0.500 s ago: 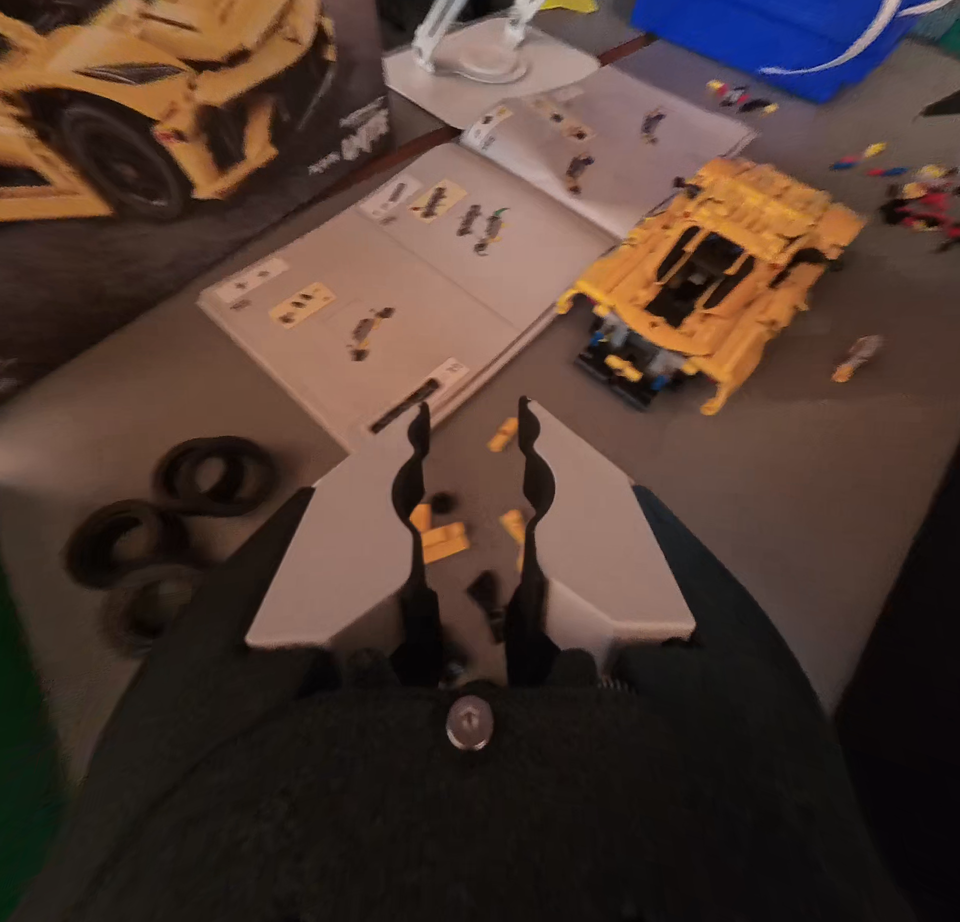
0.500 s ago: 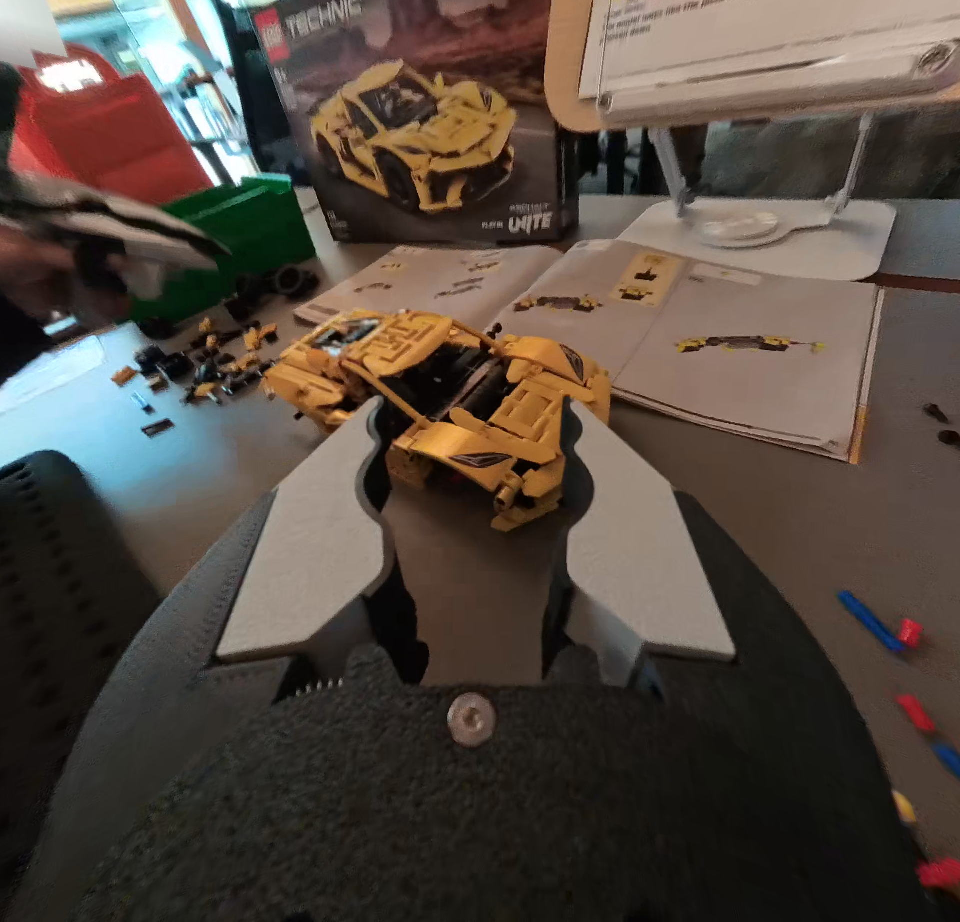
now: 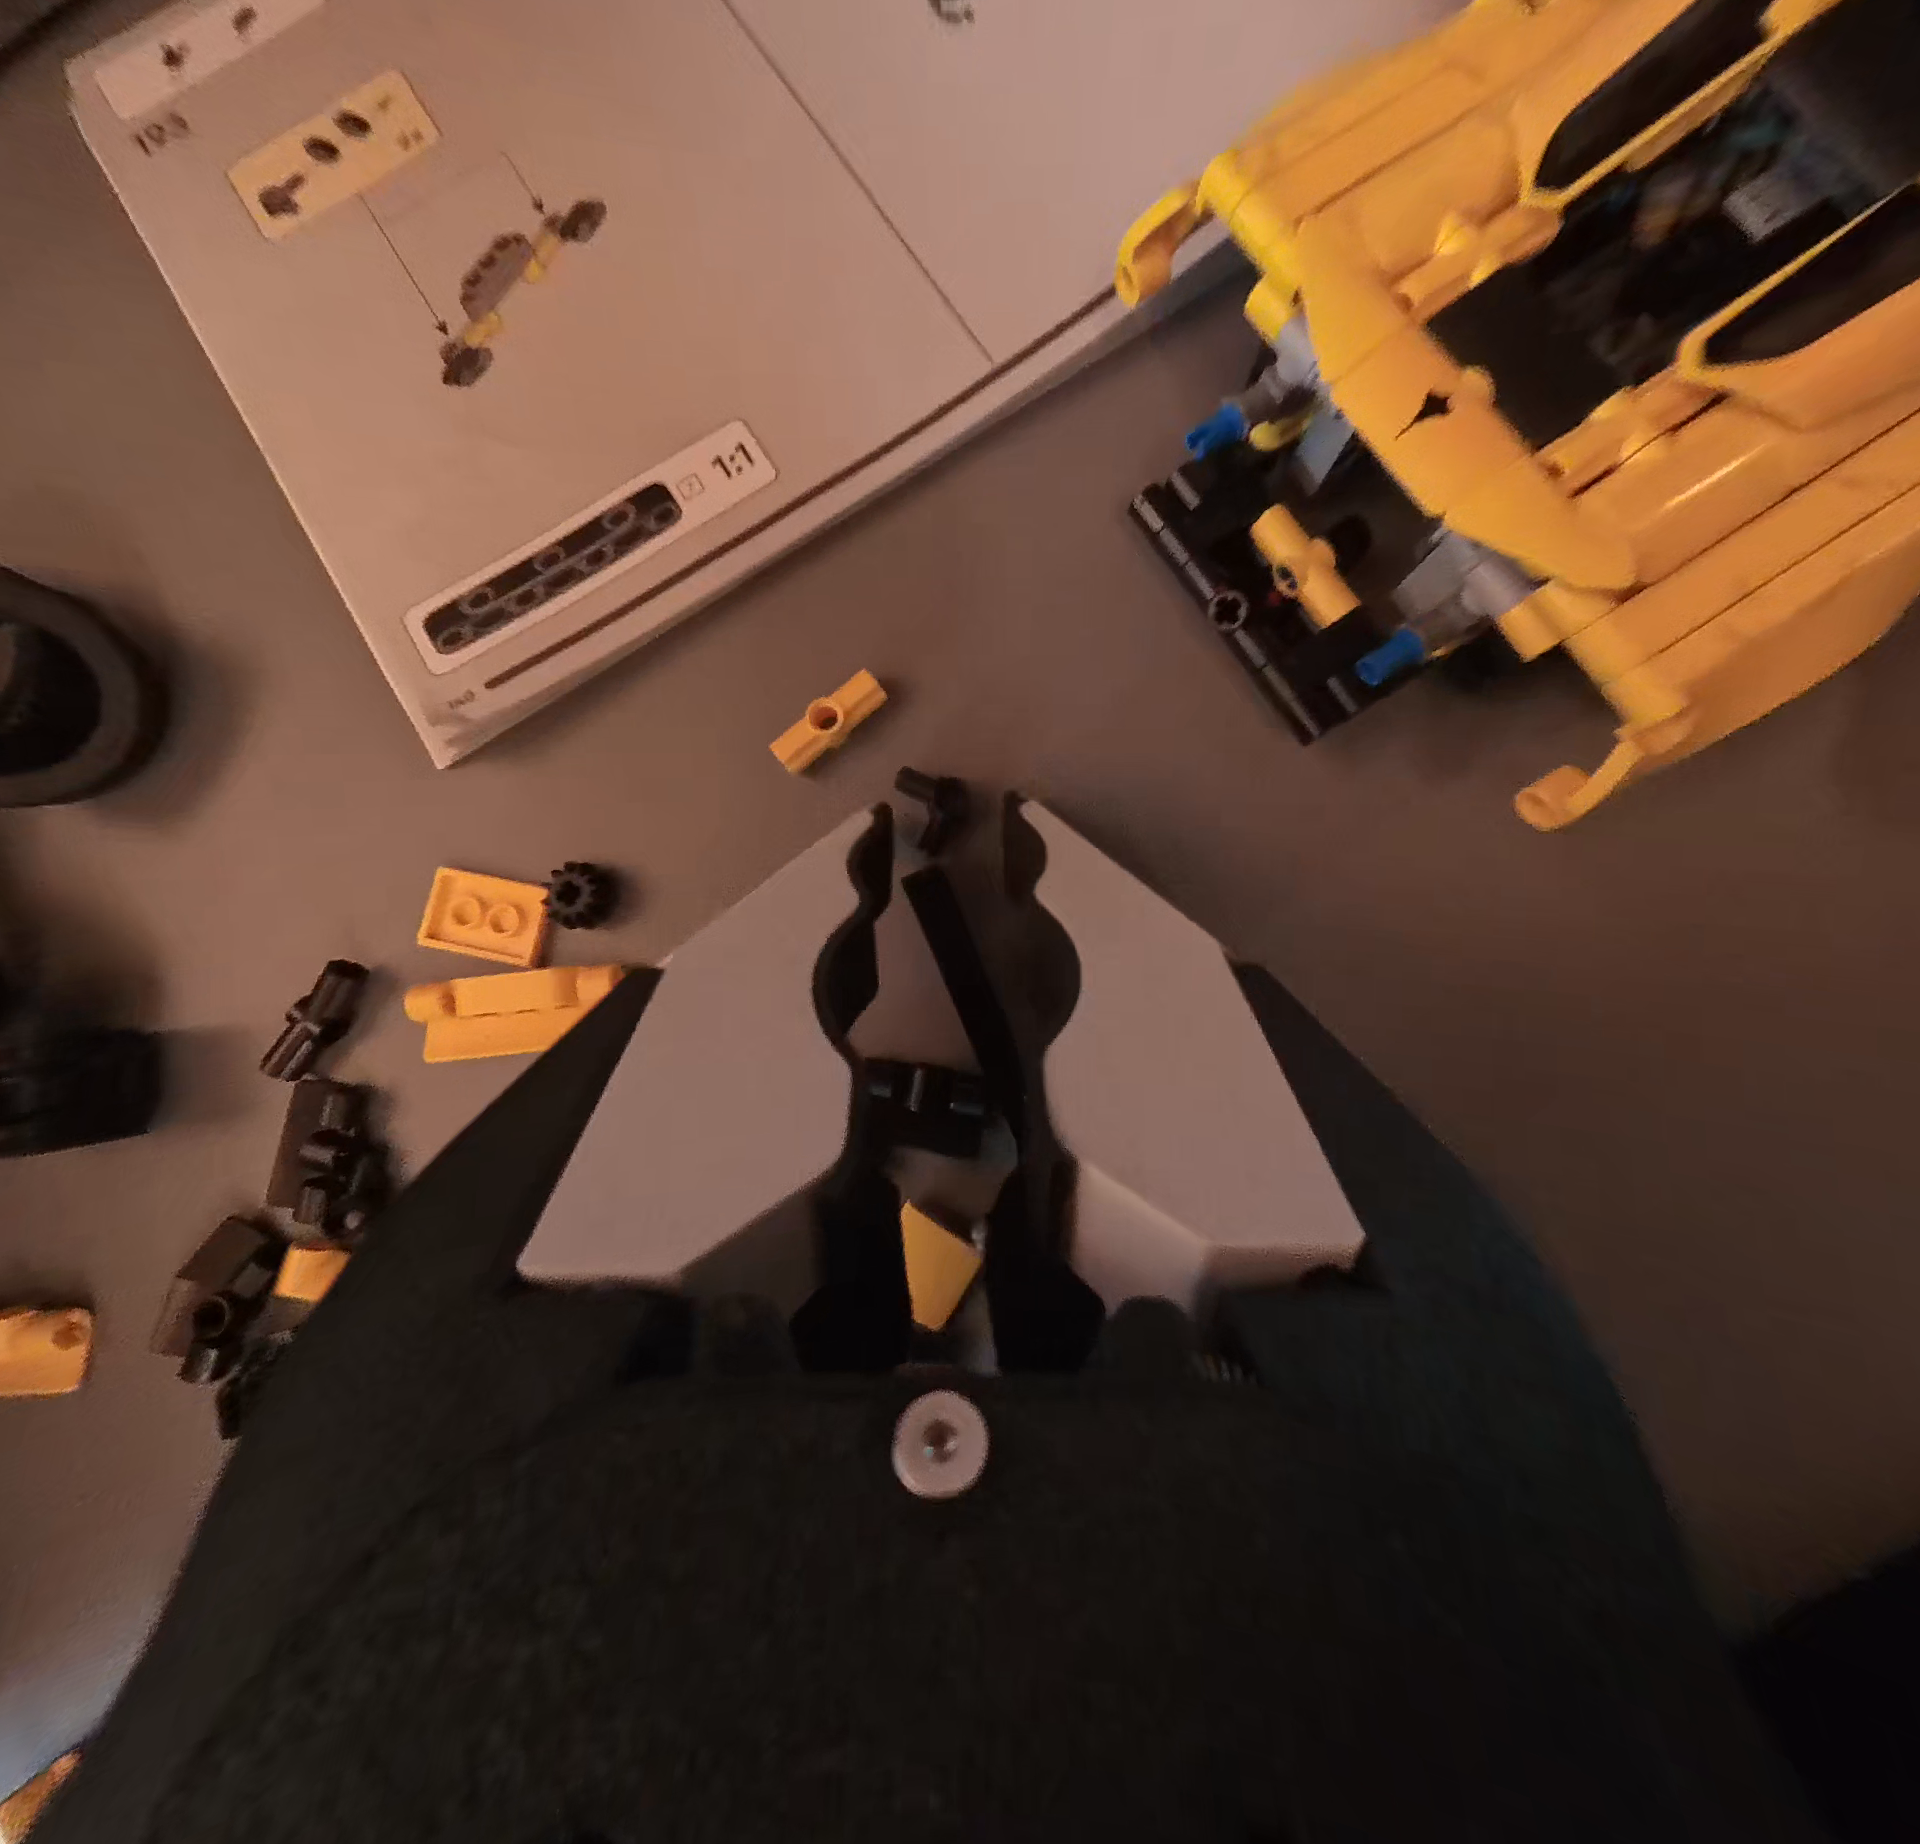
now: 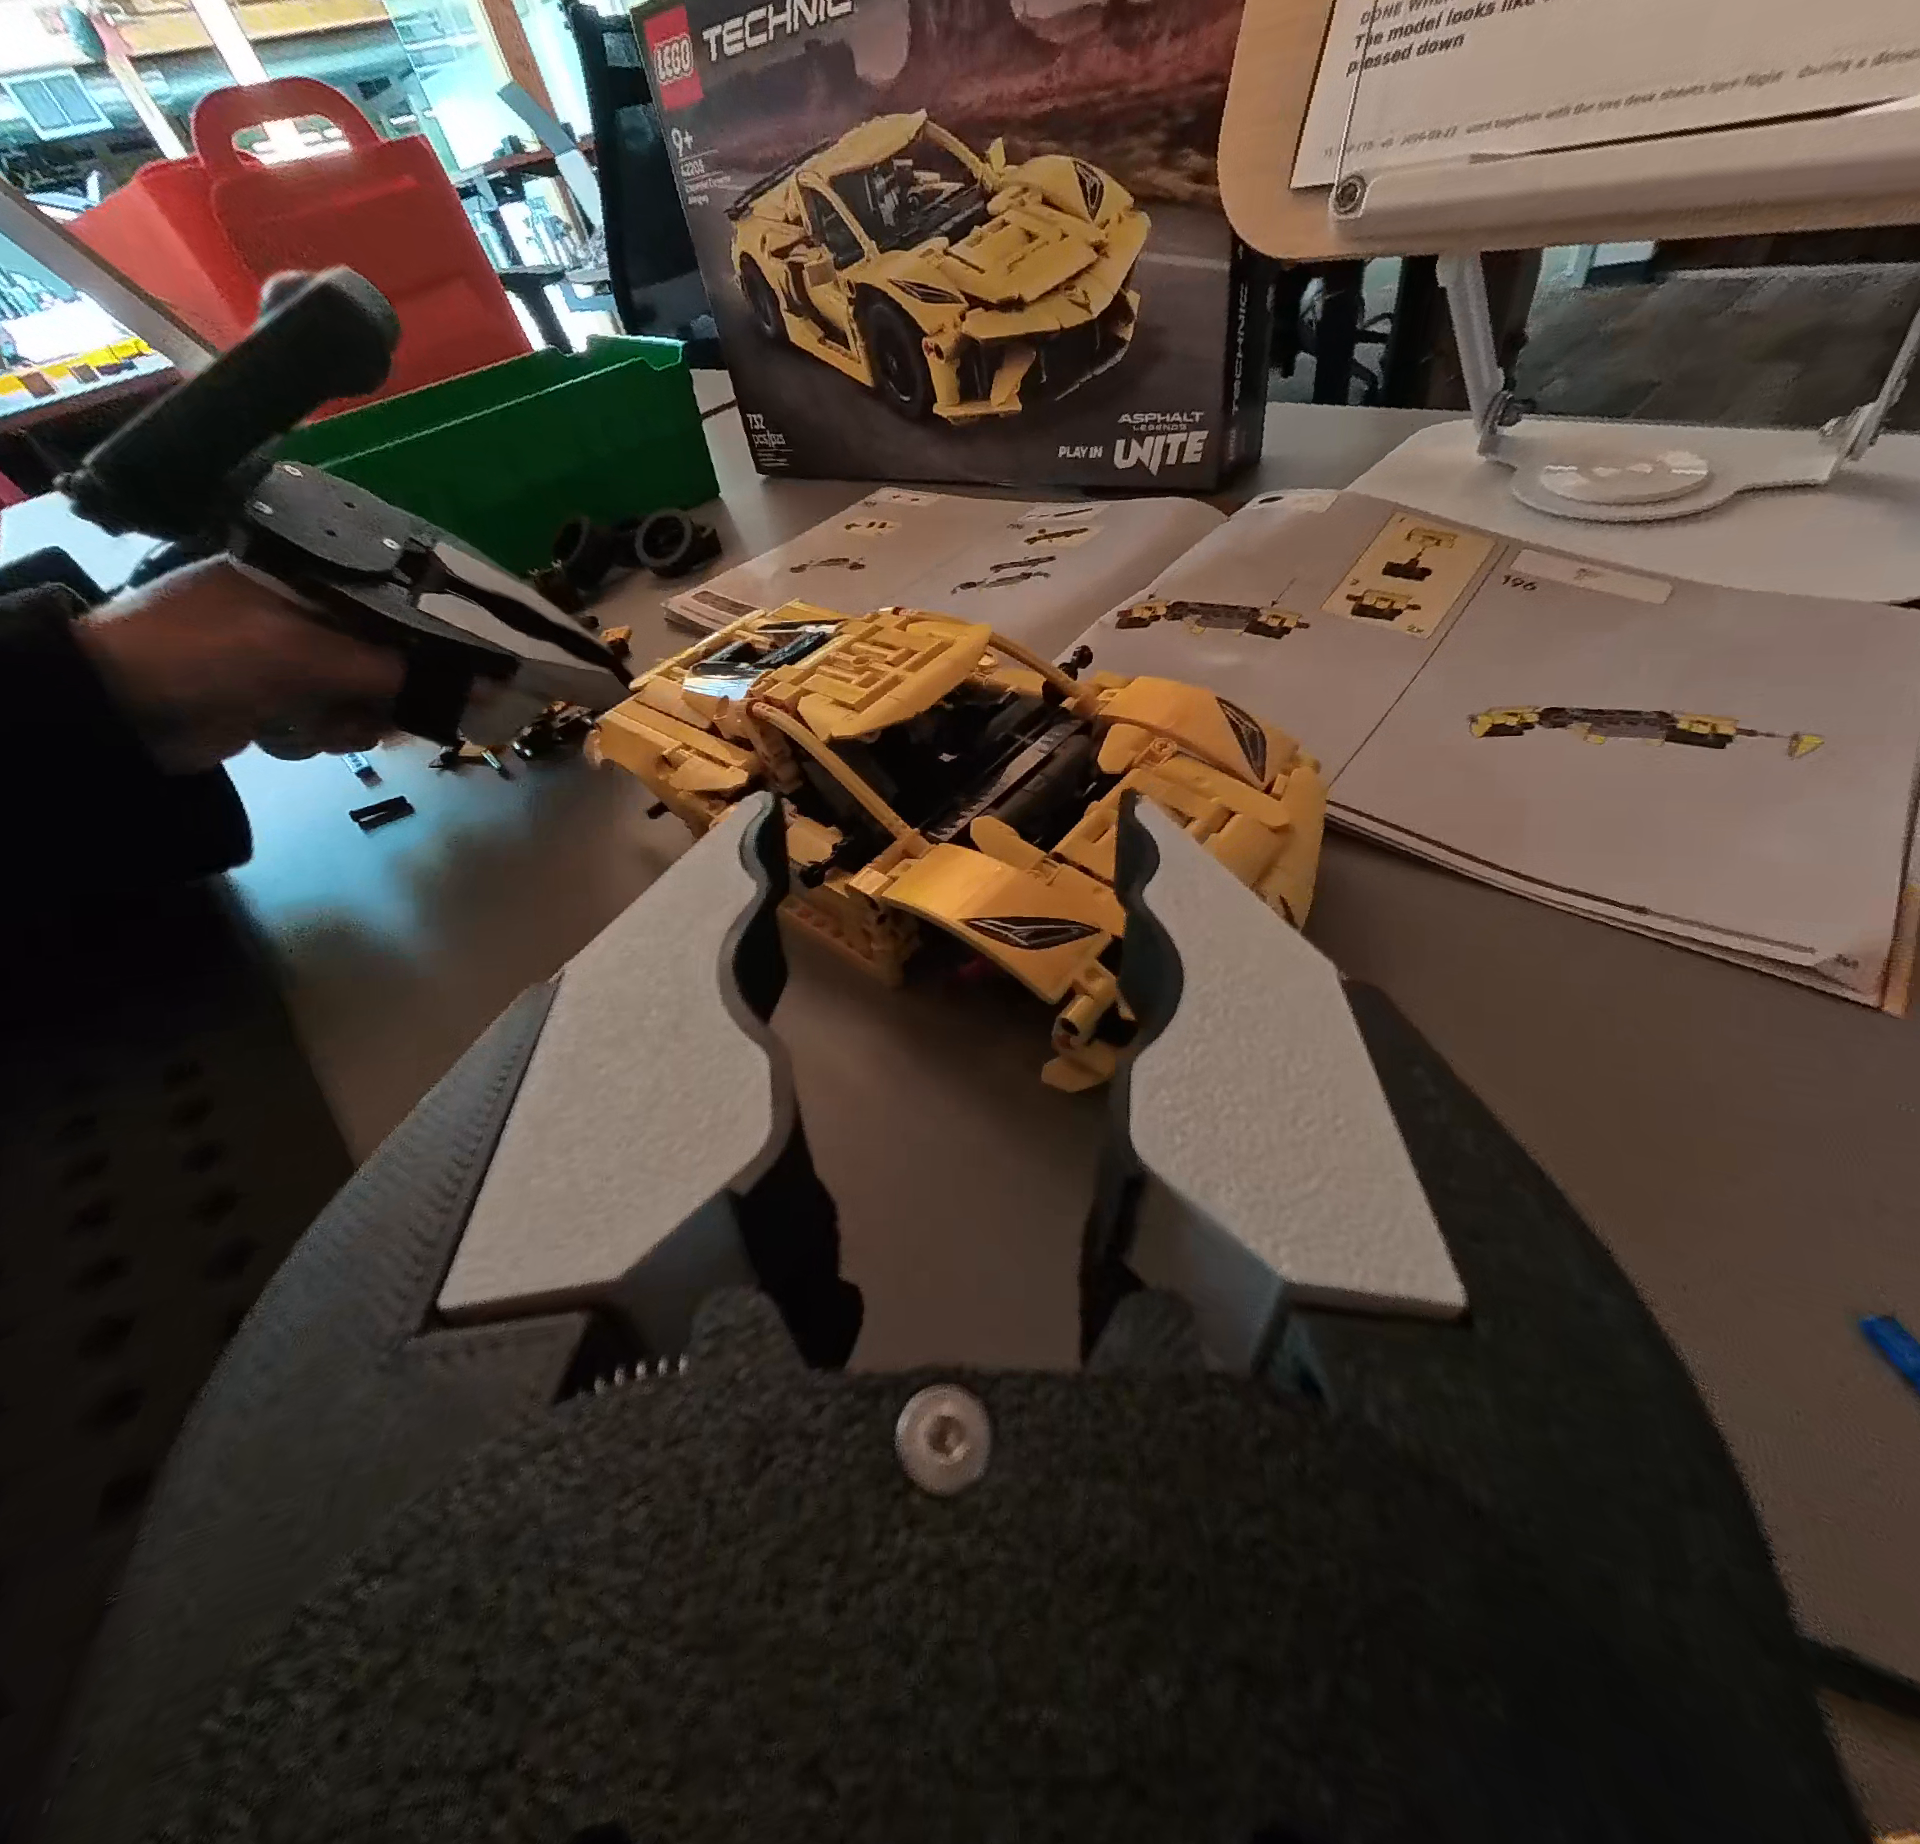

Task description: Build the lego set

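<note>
- On the grey bench (image 4: pixel 1558 1119), the partly built yellow brick sports car (image 4: pixel 966 755) sits beside the open instruction booklet (image 4: pixel 1558 703), its nose toward the right gripper (image 4: pixel 945 838).
- Right gripper: jaws spread wide and empty, reaching either side of the car's front; contact cannot be told.
- Left gripper (image 3: pixel 940 807) hovers low over loose parts, jaws narrowly apart; a long black beam (image 3: pixel 956 973) lies slanted between them, and whether it is pinched cannot be told.
- Near its tips lie a small black pin (image 3: pixel 930 797) and a yellow connector (image 3: pixel 828 721); a yellow two-stud plate (image 3: pixel 483 916) and a black gear (image 3: pixel 577 893) lie to the left.
- Behind stand the printed set box (image 4: pixel 956 215) and a green bin (image 4: pixel 520 444).
</note>
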Tool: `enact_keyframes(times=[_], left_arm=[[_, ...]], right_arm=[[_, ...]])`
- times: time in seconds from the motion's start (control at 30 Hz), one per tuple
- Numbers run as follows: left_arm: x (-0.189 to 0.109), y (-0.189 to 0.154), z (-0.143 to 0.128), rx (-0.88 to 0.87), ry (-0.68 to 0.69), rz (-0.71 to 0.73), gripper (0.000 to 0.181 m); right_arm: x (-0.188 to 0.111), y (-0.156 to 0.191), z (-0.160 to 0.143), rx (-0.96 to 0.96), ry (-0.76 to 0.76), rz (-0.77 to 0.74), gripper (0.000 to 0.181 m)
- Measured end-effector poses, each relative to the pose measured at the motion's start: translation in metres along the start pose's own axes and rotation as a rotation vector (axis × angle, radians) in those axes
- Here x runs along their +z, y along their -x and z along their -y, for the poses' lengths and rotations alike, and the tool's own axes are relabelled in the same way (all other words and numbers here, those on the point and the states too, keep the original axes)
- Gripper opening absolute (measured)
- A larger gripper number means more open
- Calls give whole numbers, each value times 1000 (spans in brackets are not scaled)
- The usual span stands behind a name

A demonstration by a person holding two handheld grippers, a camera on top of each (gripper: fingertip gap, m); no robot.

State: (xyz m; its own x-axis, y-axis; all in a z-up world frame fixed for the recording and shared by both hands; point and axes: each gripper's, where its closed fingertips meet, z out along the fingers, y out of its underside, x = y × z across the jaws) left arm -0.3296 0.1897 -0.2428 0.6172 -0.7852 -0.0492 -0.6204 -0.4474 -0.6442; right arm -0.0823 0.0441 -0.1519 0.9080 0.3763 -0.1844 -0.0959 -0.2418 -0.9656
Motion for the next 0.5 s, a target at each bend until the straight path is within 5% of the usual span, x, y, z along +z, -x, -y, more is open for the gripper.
enact_keyframes(times=[0.23, 0.43, 0.5], left_arm=[[-1, -13, 8, 38, -29, -45, 8], [-49, -136, 2, 306, -94, -495, 7], [-49, -149, -8, 391, -57, -432, 7]], right_arm=[[-1, -1, 1, 4, -7, 2, 59], [0, 0, 1, -6, -8, 4, 59], [1, 2, 0, -5, -5, 12, 58]])
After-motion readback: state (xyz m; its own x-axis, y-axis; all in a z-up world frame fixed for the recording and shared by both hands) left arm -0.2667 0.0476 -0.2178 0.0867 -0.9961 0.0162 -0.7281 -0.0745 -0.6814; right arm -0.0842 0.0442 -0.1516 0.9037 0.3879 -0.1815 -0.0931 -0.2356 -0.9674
